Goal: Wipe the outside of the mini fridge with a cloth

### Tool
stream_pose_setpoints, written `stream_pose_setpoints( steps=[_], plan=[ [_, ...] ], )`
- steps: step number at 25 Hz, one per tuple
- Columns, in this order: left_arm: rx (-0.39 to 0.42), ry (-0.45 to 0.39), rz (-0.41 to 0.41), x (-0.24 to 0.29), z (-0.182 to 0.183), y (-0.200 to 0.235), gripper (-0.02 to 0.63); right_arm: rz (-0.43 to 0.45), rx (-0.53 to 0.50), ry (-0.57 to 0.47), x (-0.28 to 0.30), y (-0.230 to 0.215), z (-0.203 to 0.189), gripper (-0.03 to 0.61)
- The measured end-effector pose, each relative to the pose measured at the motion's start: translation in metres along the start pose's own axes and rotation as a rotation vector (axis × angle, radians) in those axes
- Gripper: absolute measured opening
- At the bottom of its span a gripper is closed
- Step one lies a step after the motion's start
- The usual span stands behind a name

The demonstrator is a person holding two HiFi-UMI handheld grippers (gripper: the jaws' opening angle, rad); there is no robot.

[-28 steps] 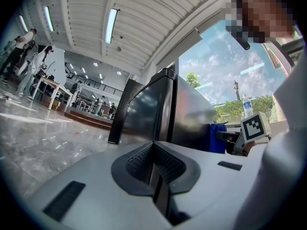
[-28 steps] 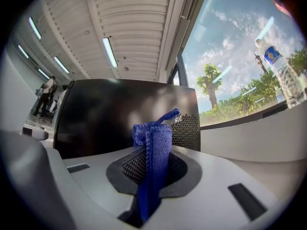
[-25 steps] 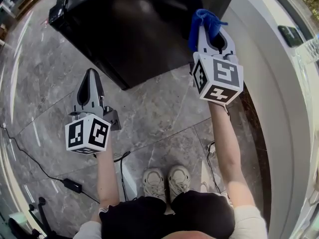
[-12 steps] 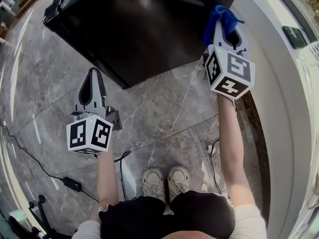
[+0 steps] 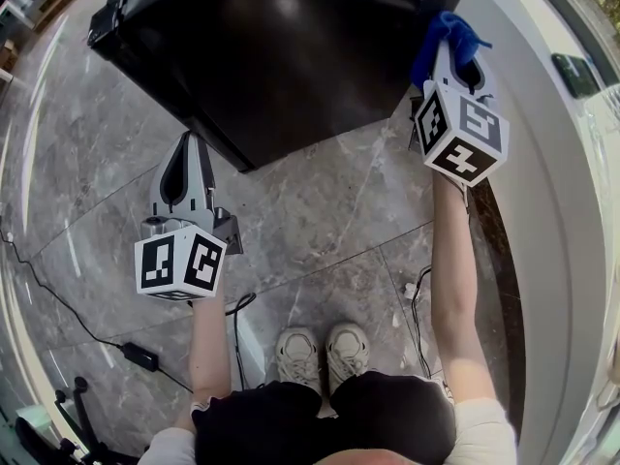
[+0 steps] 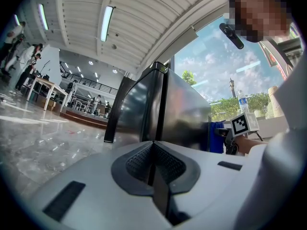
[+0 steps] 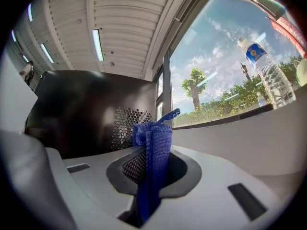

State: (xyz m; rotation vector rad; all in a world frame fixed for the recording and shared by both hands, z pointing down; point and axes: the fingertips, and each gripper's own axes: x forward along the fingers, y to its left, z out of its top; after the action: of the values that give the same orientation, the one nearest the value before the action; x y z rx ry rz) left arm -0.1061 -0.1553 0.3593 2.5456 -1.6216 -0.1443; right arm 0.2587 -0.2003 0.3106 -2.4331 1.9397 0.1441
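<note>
The black mini fridge [image 5: 281,56] stands on the marble floor ahead of me; its side and front show in the left gripper view [image 6: 158,114], its back panel with a perforated vent in the right gripper view [image 7: 91,114]. My right gripper [image 5: 448,39] is shut on a blue cloth [image 5: 444,39] [image 7: 152,162], held at the fridge's right rear corner, beside the white ledge. My left gripper [image 5: 190,153] is shut with nothing in it, hanging just short of the fridge's near lower edge. From the left gripper view I see the cloth [image 6: 217,137] and the right gripper past the fridge.
A white curved window ledge [image 5: 542,163] runs along the right, with a dark phone [image 5: 575,74] on it and a water bottle [image 7: 265,73]. A black cable and power brick [image 5: 140,358] lie on the floor at lower left. My shoes [image 5: 325,352] stand below.
My right gripper has carried the blue cloth to the right and farther off along the fridge's right side, towards the ledge. The left gripper has barely shifted.
</note>
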Motion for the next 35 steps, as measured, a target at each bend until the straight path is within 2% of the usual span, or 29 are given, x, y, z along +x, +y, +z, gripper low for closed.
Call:
stream_pose_setpoints(
  steps=[7, 13, 16, 21, 27, 35],
  plan=[
    [-0.006, -0.003, 0.012, -0.003, 0.001, 0.006, 0.005, -0.027, 0.018, 0.013, 0.002, -0.011, -0.001, 0.061],
    [-0.013, -0.013, 0.019, -0.005, 0.002, 0.009, 0.005, -0.084, 0.072, 0.042, 0.005, -0.031, -0.009, 0.061],
    [-0.009, -0.017, 0.017, -0.004, 0.003, 0.009, 0.005, -0.065, 0.087, 0.022, -0.006, -0.023, -0.005, 0.061],
    [-0.013, -0.023, 0.029, -0.007, 0.003, 0.011, 0.005, 0.079, 0.159, -0.005, -0.027, 0.024, 0.007, 0.061],
    [0.000, -0.031, 0.048, -0.013, 0.010, 0.017, 0.005, 0.314, 0.051, -0.024, -0.063, 0.110, 0.012, 0.061],
    [0.006, -0.041, 0.074, -0.026, 0.014, 0.031, 0.005, 0.627, 0.110, 0.014, -0.102, 0.228, -0.005, 0.061]
  ],
)
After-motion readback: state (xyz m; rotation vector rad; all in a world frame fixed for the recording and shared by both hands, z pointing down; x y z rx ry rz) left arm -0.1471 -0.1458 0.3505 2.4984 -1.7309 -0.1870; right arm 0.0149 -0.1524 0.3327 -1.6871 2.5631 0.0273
